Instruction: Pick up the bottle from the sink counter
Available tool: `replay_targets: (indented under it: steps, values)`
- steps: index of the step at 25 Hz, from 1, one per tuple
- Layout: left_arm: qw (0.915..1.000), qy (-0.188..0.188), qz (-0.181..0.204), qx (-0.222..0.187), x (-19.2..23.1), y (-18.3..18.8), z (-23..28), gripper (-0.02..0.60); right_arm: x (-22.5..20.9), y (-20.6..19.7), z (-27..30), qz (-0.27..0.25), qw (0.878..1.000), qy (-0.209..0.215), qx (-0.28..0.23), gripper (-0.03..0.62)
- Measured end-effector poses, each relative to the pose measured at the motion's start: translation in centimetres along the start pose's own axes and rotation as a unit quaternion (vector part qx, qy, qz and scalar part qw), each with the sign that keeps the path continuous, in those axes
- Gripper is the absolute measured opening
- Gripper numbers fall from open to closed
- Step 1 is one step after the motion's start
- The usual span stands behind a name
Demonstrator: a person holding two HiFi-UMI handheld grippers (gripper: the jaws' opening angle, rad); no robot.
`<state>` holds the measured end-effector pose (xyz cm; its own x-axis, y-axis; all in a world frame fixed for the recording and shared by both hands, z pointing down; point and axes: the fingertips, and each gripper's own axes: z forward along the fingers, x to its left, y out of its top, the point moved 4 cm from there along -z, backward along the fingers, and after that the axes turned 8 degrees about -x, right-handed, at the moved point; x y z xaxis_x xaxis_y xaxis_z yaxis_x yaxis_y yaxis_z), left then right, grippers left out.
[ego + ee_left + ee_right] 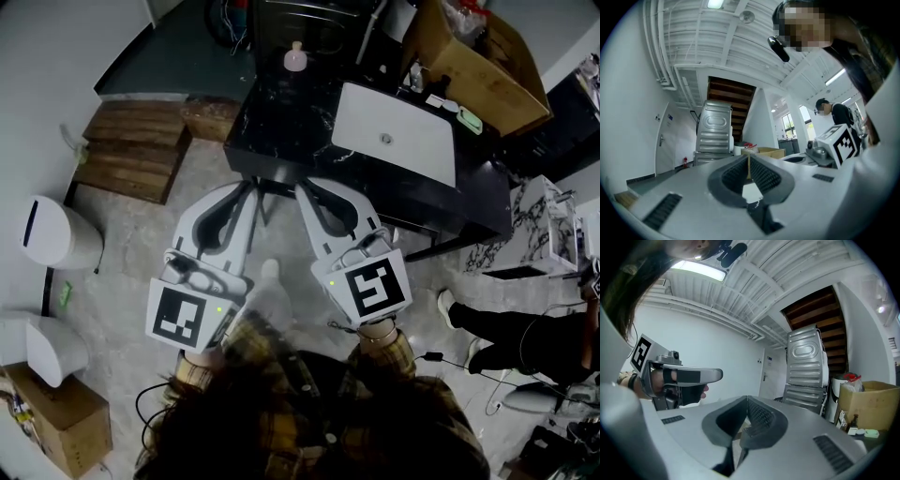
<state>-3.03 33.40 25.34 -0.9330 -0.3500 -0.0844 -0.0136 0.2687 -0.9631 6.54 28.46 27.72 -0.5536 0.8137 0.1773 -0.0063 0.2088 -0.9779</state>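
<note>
Bottle (295, 58) at far edge of counter (281, 131), sink (417, 155) alongside

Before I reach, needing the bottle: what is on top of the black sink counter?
A pale bottle stands at the counter's far edge, left of the white basin. Far right lie small items; the cardboard box covers that corner.

The counter (281, 131) — black, white-veined — occupies the upper centre of the frame. A white sink (398, 141) sits in its right half. The bottle (295, 58) stands upright at its top edge, apart from the sink.
</note>
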Motion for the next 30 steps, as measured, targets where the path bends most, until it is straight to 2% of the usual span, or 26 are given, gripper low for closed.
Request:
replay_targets:
  steps: [10,16,20,24,30]
  values:
    - [0.9998,-0.019,-0.002,0.000,7.7,-1.8,7.5,0.028,-5.6,-0.9,9.1,-0.011,1.000,-0.017,0.007,0.017]
    - [0.9993,-0.035,-0.009,0.007,12.2,-3.6,11.0,0.028,-8.7,-2.0,13.7,-0.012,0.999,-0.041,0.014,0.017]
    - [0.9988,-0.043,-0.018,0.013,14.1,-4.9,12.5,0.028,-10.4,-2.9,15.3,-0.016,0.998,-0.065,0.016,0.017]
    - [0.9976,-0.051,-0.039,0.028,15.4,-6.6,13.6,0.028,-11.5,-4.5,15.8,-0.005,0.995,-0.086,0.046,0.017]
    - [0.9957,-0.056,-0.056,0.048,16.3,-9.1,15.6,0.028,-14.0,-6.6,16.6,0.005,0.993,-0.102,0.063,0.017]
